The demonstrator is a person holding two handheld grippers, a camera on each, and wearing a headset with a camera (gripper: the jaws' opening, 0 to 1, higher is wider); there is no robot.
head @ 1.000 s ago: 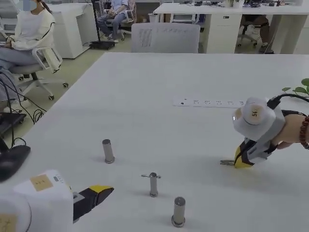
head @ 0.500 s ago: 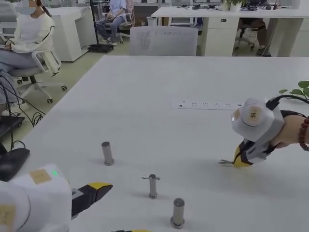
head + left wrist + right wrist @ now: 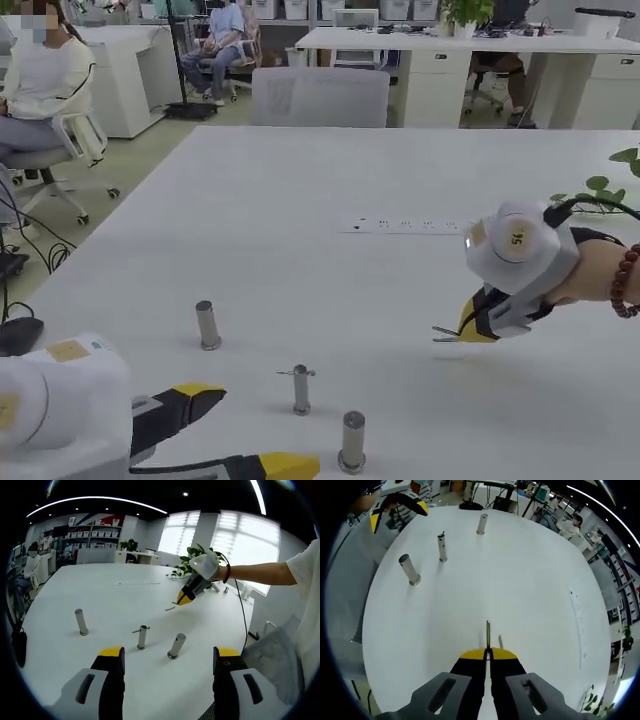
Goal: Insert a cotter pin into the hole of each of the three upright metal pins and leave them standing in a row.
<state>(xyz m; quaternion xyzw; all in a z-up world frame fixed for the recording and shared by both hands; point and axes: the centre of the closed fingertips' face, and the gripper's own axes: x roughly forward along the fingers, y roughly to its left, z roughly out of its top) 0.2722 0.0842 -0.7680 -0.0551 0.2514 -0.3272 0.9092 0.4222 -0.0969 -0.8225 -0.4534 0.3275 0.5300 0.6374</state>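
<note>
The white counter [image 3: 330,200] carries three upright metal pins in a slanted row: the far pin [image 3: 207,325], the middle pin [image 3: 301,390] and the near pin [image 3: 352,442]. Each is a dull grey cylinder on a slightly wider foot. The middle pin has a fitted cotter pin [image 3: 297,372] crosswise through its top; the other two have plain tops.

My right hand-held gripper [image 3: 465,330] is clenched on the held cotter pin [image 3: 445,333], a slim metal sliver jutting forward from the yellow tips. It is well to the right of the row and points toward it, with open counter between them. My left hand-held gripper [image 3: 169,655] is released, jaws spread wide. The near pin and middle pin stand just ahead of it, and it touches neither.

Farther back, a grey chair [image 3: 320,97] stands at the counter's far edge. Plant leaves [image 3: 600,185] reach in at the right, and a flat white power strip [image 3: 405,225] lies on the counter.
</note>
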